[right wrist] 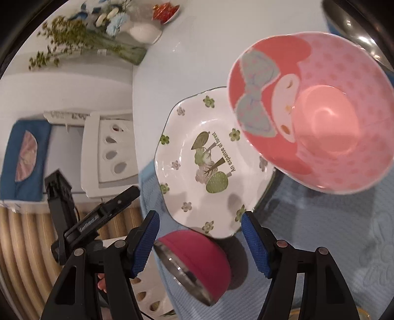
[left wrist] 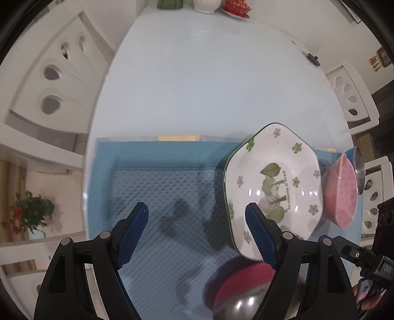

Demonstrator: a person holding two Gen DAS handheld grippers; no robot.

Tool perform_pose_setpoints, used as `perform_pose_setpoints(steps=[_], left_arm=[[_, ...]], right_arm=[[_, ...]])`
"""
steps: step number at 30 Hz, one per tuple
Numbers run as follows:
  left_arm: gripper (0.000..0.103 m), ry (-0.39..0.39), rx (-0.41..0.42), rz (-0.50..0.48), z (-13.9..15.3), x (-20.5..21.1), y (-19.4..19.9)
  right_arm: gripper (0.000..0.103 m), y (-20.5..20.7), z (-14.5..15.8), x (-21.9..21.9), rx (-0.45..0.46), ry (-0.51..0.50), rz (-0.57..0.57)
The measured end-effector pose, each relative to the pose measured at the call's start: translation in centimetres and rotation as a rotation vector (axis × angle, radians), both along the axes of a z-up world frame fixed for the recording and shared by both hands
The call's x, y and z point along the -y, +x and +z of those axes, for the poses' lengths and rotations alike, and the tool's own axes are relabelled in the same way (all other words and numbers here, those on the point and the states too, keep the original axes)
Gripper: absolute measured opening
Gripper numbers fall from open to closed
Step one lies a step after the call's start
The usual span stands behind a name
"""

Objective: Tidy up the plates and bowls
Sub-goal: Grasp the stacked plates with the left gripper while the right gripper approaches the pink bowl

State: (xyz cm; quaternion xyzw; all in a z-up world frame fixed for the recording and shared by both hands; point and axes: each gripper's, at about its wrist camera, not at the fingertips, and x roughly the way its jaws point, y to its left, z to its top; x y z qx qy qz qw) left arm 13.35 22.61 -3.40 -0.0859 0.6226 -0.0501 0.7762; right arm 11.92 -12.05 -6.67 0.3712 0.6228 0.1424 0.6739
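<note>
A white flowered plate point(left wrist: 273, 187) lies on the blue mat point(left wrist: 160, 197); it also shows in the right wrist view point(right wrist: 209, 160). A pink cartoon bowl point(right wrist: 312, 115) stands beside it, seen edge-on in the left wrist view point(left wrist: 341, 194). A magenta steel-lined bowl point(right wrist: 197, 265) sits near the plate's near edge, low in the left wrist view point(left wrist: 246, 290). My left gripper point(left wrist: 197, 236) is open over the bare mat, left of the plate. My right gripper point(right wrist: 199, 246) is open, its fingers on either side of the magenta bowl, apart from it.
A steel bowl with a blue outside point(left wrist: 358, 167) stands past the pink bowl. A white vase point(left wrist: 206, 5), a red dish point(left wrist: 236, 7) and flowers point(right wrist: 81, 32) stand at the table's far end. White chairs point(left wrist: 49, 81) surround the table point(left wrist: 209, 81).
</note>
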Motion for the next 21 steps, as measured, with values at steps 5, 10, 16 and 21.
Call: perform_pose_setpoints(steps=[5, 10, 16, 21], left_arm=[[0.080, -0.055, 0.005, -0.014, -1.8, 0.6, 1.6], [0.065, -0.056, 0.011, -0.084, -3.6, 2.1, 2.5], [0.059, -0.051, 0.076, -0.085, -4.1, 2.9, 3.5], [0.056, -0.127, 0.103, -0.116, -3.9, 3.4, 4.5]], right_arm=[[0.067, -0.1, -0.3, 0.4, 0.034, -0.111, -0.062], [0.067, -1.4, -1.3, 1.5, 0.048, -0.133, -0.118], [0.065, -0.1, -4.8, 1.2, 0.071, -0.139, -0.113], [0.052, 2.0, -5.2, 0.3, 0.128, -0.155, -0.061]])
